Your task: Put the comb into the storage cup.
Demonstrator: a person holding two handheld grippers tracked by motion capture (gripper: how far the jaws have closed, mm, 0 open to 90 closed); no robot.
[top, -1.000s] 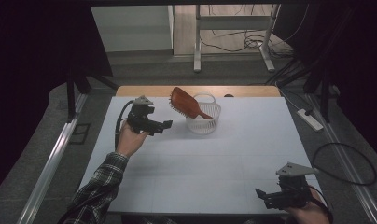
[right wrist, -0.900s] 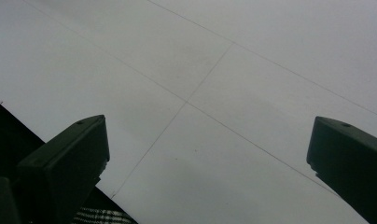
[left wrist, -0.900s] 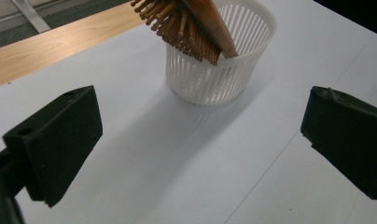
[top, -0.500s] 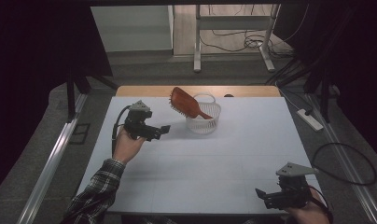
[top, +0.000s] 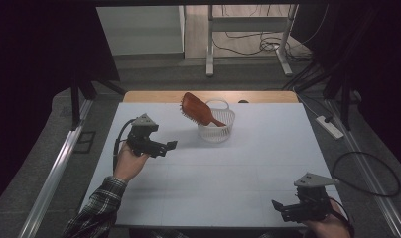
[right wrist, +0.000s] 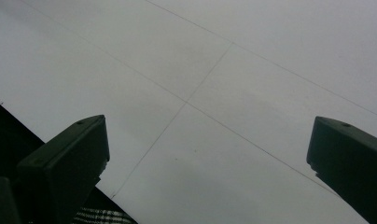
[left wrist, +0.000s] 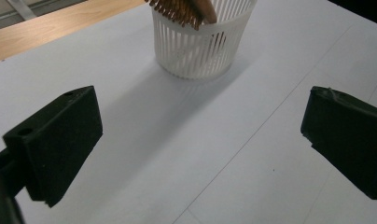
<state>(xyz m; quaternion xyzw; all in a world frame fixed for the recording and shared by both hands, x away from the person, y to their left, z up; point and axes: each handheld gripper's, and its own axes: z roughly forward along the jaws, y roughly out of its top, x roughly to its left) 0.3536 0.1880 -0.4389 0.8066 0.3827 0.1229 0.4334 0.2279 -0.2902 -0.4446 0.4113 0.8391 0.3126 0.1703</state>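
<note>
Upper centre of the high view: white basket [top: 216, 126] on the white table [top: 228, 173], brown hairbrush [top: 197, 110] propped in it, handle down, head leaning out to the upper left. Left of centre: left gripper [top: 166, 146] raised in a hand [top: 130, 163], jaws apart, empty, aimed toward the basket, well short of it. Lower right corner: right gripper [top: 280, 208] low over the table's near edge, jaws wide apart, empty.
</note>
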